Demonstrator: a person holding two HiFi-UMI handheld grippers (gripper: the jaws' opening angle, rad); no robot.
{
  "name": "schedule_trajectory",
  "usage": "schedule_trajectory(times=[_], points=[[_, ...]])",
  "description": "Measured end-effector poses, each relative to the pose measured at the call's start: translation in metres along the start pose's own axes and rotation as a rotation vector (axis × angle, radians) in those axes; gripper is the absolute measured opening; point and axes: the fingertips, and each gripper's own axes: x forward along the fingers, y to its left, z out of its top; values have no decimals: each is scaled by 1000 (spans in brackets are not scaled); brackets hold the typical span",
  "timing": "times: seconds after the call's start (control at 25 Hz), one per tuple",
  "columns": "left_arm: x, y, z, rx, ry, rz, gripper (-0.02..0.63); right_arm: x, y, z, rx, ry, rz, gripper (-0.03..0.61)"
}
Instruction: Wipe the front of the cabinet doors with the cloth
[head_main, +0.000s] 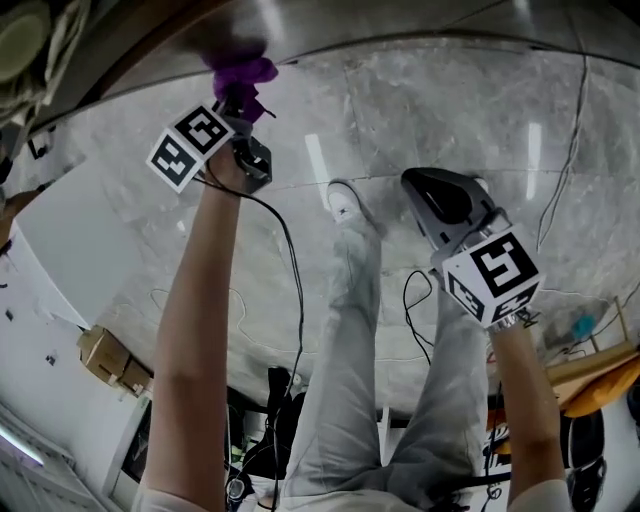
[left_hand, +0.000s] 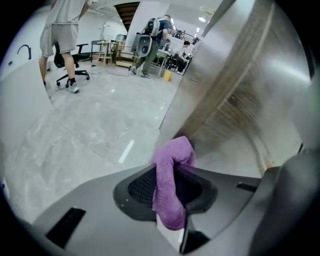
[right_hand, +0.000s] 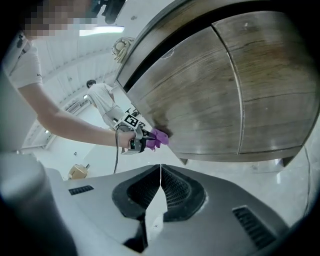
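Observation:
My left gripper (head_main: 237, 100) is shut on a purple cloth (head_main: 243, 75) and presses it against the lower part of a wooden cabinet door (right_hand: 200, 95). In the left gripper view the cloth (left_hand: 170, 185) is folded between the jaws, its tip against the door (left_hand: 240, 95). The right gripper view shows the left gripper (right_hand: 145, 140) with the cloth (right_hand: 160, 138) near the door's bottom left corner. My right gripper (head_main: 425, 190) hangs shut and empty over the floor, away from the cabinet; its jaws (right_hand: 160, 187) meet with nothing between them. A second door (right_hand: 280, 75) stands to the right.
Pale marble floor (head_main: 420, 110) lies below. A person's legs in grey trousers and a white shoe (head_main: 345, 205) stand between my arms. Black cables (head_main: 290, 260) trail down. A cardboard box (head_main: 110, 360) sits at the left. People and office chairs (left_hand: 75, 75) are farther off.

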Motion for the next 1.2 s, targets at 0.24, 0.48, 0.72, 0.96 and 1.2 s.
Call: schedule_trajectory(times=[0.24,0.48,0.72,0.96,1.2], points=[[-10,64,-5,-63,-24,61,87,32,24,-15,-25,23,40,28],[-22,-2,-74,38,83,17,87,-20,5,-17,-21,27,31,28],[21,-127,-161,100,178,-138,87,-74,-50,-34,-44,68,9,26],[77,-240,-192,188,230,-265,87,-127,-124,-54,16,46,-115,28],[120,-273,-187,266,246,-288,87,-151,-169,-71,165,-50,-270,27]])
